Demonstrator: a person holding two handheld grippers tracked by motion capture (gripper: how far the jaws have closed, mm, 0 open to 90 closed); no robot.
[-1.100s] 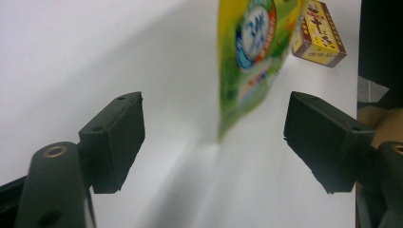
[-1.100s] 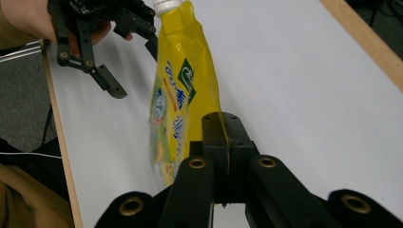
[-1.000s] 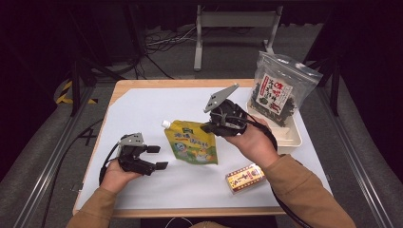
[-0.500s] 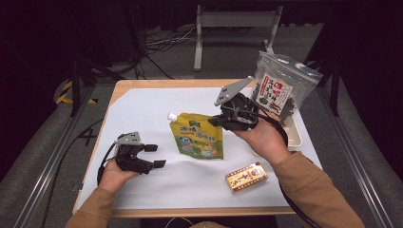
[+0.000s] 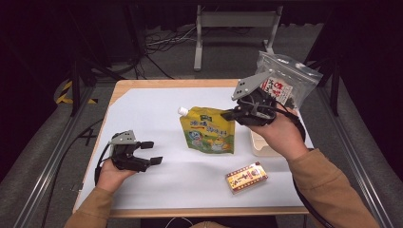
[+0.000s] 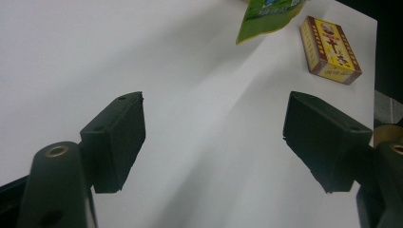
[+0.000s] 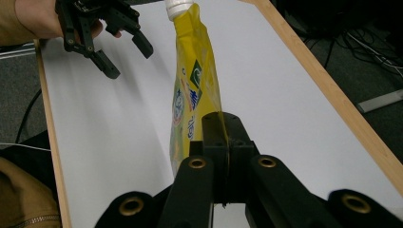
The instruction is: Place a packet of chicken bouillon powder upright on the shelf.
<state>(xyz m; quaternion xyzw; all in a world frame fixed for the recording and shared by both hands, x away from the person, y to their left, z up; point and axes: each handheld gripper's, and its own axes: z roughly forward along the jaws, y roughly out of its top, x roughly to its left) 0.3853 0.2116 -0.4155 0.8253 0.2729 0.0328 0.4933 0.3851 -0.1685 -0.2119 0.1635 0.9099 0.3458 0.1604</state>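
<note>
Above the white sheet (image 5: 157, 118) that covers the table, the right gripper (image 5: 231, 114) holds a yellow-green spouted pouch (image 5: 209, 130) by its upper right corner. Its jaws are pressed tight together on the pouch's edge, as the right gripper view makes plain: the two black jaws meet on the thin seam, and the pouch (image 7: 192, 90) hangs away from them with its white cap (image 7: 178, 4) at the far end. In the high view the pouch is lifted at the gripped corner, its cap pointing to the left and away from the person.

Left of the pouch, and well apart from it, the left gripper (image 5: 151, 153) rests low over the sheet in the person's left hand (image 5: 111, 171). Its jaws stand wide apart with nothing between them; the left gripper view shows bare white sheet (image 6: 190, 95) in the gap.

Near the pouch, on the side toward the person and to the right, a small yellow and red box (image 5: 246, 177) lies flat on the sheet. Right of the pouch sits a pale tray (image 5: 259, 145), partly behind the right hand (image 5: 280, 135). Beyond the pouch to the right, a clear bag with dark contents and a red and white label (image 5: 285, 83) stands behind the right gripper.
</note>
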